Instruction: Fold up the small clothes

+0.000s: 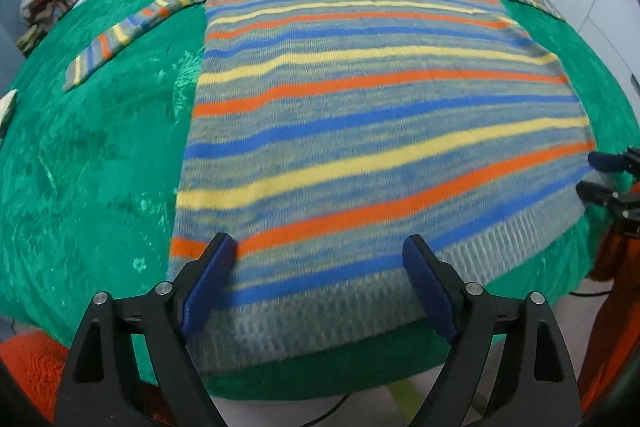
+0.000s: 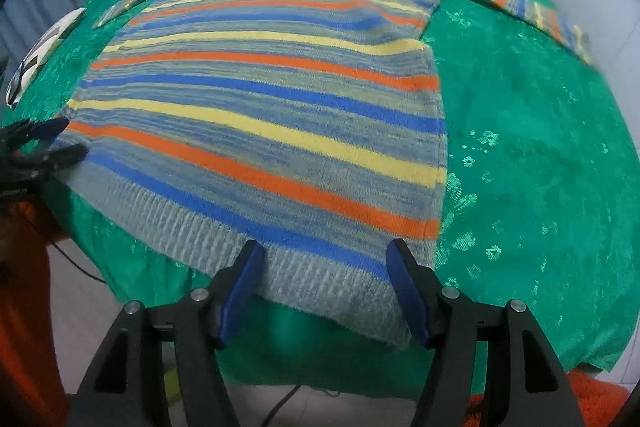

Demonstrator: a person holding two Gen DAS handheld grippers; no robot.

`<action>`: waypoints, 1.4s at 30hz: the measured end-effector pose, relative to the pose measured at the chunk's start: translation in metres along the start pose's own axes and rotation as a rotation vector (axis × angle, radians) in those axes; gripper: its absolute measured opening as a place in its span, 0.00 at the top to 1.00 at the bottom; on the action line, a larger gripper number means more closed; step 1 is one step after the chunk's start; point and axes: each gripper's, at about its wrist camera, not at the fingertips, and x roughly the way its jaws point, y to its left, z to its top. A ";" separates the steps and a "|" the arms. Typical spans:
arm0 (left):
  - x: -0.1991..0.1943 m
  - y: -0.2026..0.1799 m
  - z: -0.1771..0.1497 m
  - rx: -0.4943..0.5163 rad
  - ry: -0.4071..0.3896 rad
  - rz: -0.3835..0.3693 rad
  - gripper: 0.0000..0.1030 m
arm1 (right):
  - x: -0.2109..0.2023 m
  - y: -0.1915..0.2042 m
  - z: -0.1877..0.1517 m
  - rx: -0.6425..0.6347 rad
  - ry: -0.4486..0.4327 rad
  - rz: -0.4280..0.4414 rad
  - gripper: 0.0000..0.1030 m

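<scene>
The sweater lies flat on the cloth, sleeves spread to both sides.

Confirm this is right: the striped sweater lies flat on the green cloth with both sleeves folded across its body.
Not quite. The striped sweater does lie flat on the green cloth, but both sleeves are spread outward onto the cloth, not folded across its body. The left wrist view shows both sleeves.
</scene>
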 end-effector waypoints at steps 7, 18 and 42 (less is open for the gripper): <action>0.002 -0.001 -0.006 0.012 -0.002 0.006 0.14 | 0.002 0.006 -0.005 -0.026 0.006 -0.027 0.36; 0.002 -0.004 -0.008 0.013 -0.007 0.020 0.14 | 0.002 0.007 -0.006 -0.027 -0.002 -0.028 0.35; 0.000 -0.004 -0.011 0.019 0.000 0.028 0.14 | -0.002 0.009 -0.011 -0.039 -0.006 -0.043 0.33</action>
